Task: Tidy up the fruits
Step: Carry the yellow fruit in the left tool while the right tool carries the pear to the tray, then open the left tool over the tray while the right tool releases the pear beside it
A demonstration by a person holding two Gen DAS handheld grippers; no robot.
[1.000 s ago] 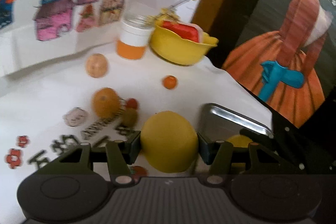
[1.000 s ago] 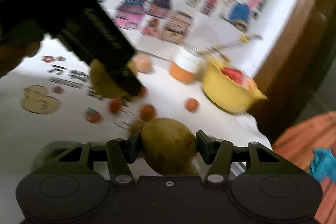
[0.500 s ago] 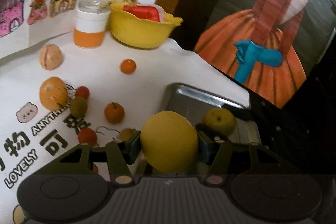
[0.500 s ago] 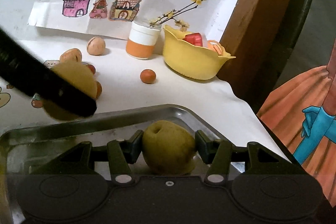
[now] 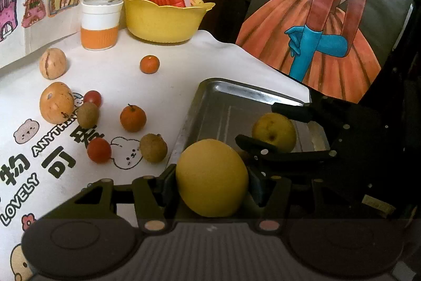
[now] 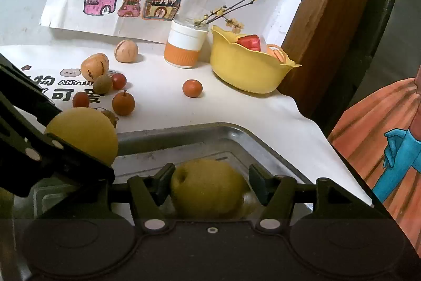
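Squarely between clamped jaws: yellow fruit (image 5: 211,178).

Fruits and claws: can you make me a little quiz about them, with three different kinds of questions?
1. True or false: the left claw is holding a big yellow fruit.
2. Pick one: where does the yellow-green fruit between the right claw fingers sit? A) on the tablecloth B) in the metal tray C) on the floor
3. Fill the gap: the cup beside the yellow bowl is white on top and ___ at the bottom.

Key: 1 true; 2 B; 3 orange.
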